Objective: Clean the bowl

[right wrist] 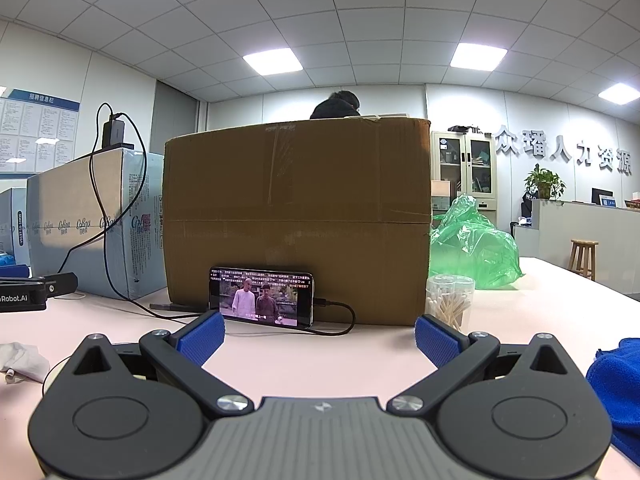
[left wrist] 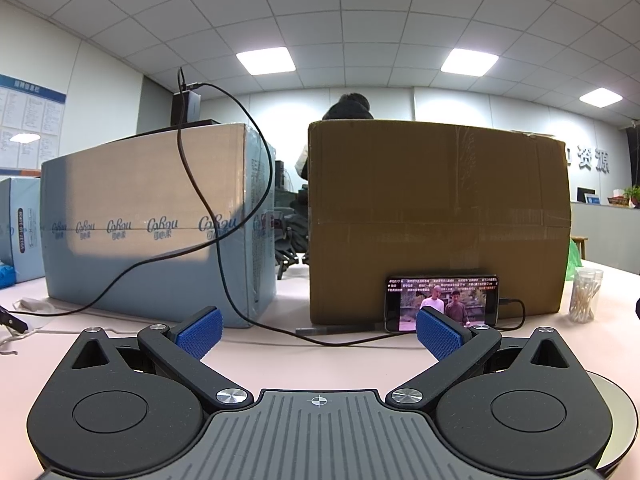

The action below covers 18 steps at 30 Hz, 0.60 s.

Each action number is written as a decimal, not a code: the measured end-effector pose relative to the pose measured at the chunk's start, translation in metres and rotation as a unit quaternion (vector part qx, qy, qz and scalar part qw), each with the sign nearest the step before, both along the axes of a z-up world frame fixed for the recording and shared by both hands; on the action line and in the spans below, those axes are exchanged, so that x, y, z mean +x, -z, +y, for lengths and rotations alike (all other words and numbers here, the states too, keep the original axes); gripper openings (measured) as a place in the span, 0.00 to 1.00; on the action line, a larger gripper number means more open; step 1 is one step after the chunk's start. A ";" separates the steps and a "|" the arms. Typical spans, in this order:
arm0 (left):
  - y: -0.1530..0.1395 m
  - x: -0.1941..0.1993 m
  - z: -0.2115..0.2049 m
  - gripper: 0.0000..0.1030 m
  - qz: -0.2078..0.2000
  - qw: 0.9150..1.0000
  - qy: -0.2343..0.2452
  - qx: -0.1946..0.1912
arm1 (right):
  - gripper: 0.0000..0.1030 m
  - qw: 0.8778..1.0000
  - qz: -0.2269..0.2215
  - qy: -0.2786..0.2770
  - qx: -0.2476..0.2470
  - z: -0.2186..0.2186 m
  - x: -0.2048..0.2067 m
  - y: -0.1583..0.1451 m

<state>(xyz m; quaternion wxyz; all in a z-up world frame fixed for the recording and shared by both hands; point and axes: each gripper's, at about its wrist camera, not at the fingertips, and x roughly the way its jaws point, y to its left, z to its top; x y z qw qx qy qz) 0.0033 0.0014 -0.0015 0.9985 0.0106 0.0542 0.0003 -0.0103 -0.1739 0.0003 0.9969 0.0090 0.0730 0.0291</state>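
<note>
My left gripper point(left wrist: 319, 334) is open and empty above the pink table, its blue pads wide apart. A pale round rim, likely the bowl point(left wrist: 624, 412), peeks out at the lower right behind the gripper body, mostly hidden. My right gripper point(right wrist: 320, 338) is open and empty above the table. A blue cloth point(right wrist: 616, 392) lies at its right. A crumpled white tissue point(right wrist: 22, 360) lies at its left. The other gripper's black body point(right wrist: 24, 292) shows at the far left of the right wrist view.
A brown cardboard box point(left wrist: 440, 220) and a blue-grey carton point(left wrist: 152, 224) stand ahead on the table point(left wrist: 320, 364). A phone point(left wrist: 442, 302) playing video leans on the brown box, with black cables. A jar of cotton swabs point(right wrist: 450, 300) and a green plastic bag point(right wrist: 472, 240) are at the right.
</note>
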 end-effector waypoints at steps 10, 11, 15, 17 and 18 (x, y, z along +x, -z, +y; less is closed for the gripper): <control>0.000 0.000 0.000 1.00 0.002 1.000 0.000 -0.001 | 1.00 1.000 0.000 0.000 0.001 -0.002 -0.005 0.001; 0.000 0.000 0.000 1.00 0.002 1.000 0.000 -0.001 | 1.00 1.000 0.000 0.000 0.001 -0.002 -0.006 0.000; 0.000 0.001 0.000 1.00 0.002 1.000 0.000 -0.002 | 1.00 1.000 0.001 0.000 0.001 -0.001 -0.005 0.000; 0.000 0.001 0.000 1.00 0.002 1.000 0.000 -0.002 | 1.00 1.000 0.001 0.000 0.001 -0.002 -0.006 0.000; 0.000 0.000 0.000 1.00 0.002 1.000 0.000 -0.002 | 1.00 1.000 0.001 0.000 0.000 -0.002 -0.006 0.000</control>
